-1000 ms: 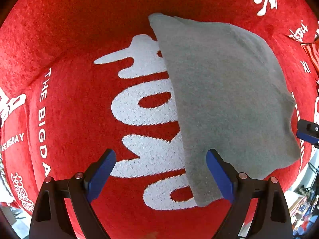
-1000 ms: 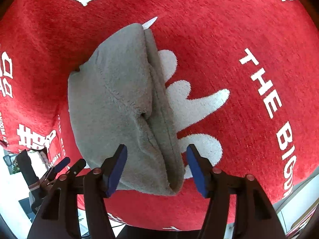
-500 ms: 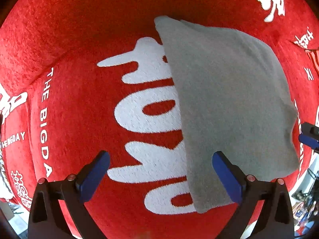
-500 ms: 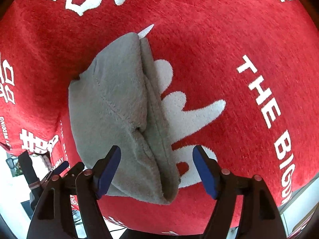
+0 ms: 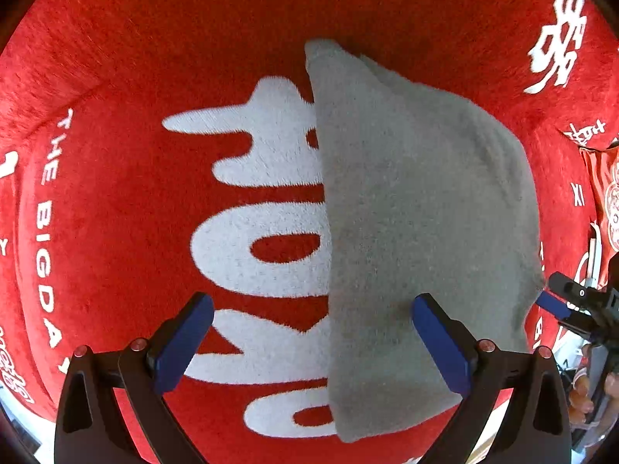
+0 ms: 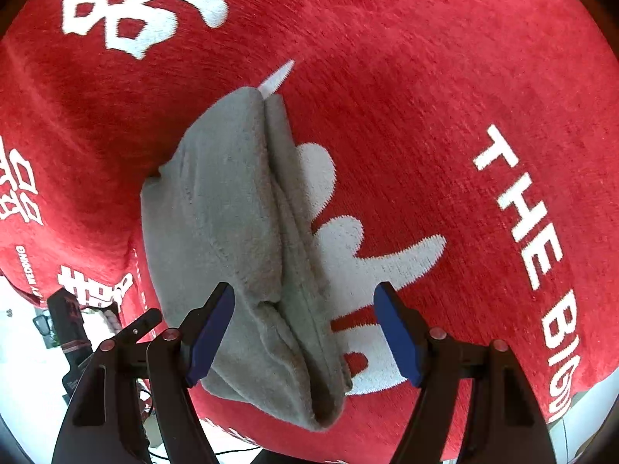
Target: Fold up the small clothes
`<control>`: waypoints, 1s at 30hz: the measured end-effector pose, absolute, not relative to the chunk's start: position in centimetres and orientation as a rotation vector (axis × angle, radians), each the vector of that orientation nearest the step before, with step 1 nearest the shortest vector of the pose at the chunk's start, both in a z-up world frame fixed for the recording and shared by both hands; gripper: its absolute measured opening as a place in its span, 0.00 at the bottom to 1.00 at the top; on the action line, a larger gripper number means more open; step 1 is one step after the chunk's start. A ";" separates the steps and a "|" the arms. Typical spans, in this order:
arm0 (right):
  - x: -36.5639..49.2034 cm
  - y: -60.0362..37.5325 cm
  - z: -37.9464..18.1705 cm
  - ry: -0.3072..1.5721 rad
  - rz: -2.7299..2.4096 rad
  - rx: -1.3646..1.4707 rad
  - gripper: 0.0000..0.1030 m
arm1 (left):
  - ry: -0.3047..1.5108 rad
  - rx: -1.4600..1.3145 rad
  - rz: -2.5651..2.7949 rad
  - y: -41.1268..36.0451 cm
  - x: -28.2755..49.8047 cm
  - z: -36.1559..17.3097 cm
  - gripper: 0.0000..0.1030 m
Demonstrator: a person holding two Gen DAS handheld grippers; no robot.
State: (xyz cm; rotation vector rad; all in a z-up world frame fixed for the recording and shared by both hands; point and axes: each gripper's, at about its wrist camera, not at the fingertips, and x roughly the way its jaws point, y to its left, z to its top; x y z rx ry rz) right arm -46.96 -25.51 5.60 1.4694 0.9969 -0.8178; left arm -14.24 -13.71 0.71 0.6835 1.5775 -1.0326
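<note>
A: What is lying under everything?

B: A red cloth (image 5: pixel 116 232) with white lettering is covering the whole surface in both views. On it a grey garment (image 5: pixel 418 239), folded into a thick pad, is sitting over part of the big white characters.

A: And where is the garment lying relative to the tools?

B: In the left wrist view it is filling the right half of the picture, its straight edge running down the middle. In the right wrist view the garment (image 6: pixel 240 239) is lying left of centre, with its layered folded edges facing right and its near corner reaching toward the cloth's edge.

A: How is the left gripper standing?

B: The left gripper (image 5: pixel 309 344) is gaping wide, its jaws having just been spreading further. Nothing is clamped. One blue pad (image 5: pixel 441 348) is hanging over the grey fabric and the other (image 5: pixel 182 344) over the red cloth, so the garment's straight edge is running between them; whether that pad is brushing the fabric I cannot tell.

A: And the right one?

B: The right gripper (image 6: pixel 305 336) is also released, its jaws having just been widening too, though less far apart than the left's. The garment's near end is lying between the pads, but they are not pressing on it. Its left pad (image 6: pixel 209 332) is hovering at the fabric's side, the right pad (image 6: pixel 394 332) over the white lettering.

A: Is either tool showing in the other's camera?

B: Yes, the right gripper's blue tip (image 5: pixel 557 305) is peeking in at the right edge of the left wrist view, just beside the garment.
</note>
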 end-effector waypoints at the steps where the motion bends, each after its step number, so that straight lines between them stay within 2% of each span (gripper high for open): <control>1: -47.0 -25.6 5.4 0.993 -0.812 1.482 0.75 | 1.584 0.674 -1.037 -13.9 -14.2 0.5 1.00; 9: -48.1 -27.2 3.3 0.850 -0.692 1.603 0.75 | 1.714 0.516 -1.113 -15.6 -13.7 -0.7 1.00; 16: -47.1 -29.0 1.2 0.821 -0.524 1.638 0.75 | 1.760 0.501 -1.196 -17.6 -13.5 -2.6 1.00; 27: -42.0 -29.9 -0.3 0.864 -0.278 1.545 0.77 | 1.694 0.549 -1.286 -20.0 -17.1 -3.1 1.00; 30: -41.1 -29.9 -0.6 0.859 -0.272 1.531 0.83 | 1.690 0.547 -1.296 -19.8 -17.1 -3.1 1.00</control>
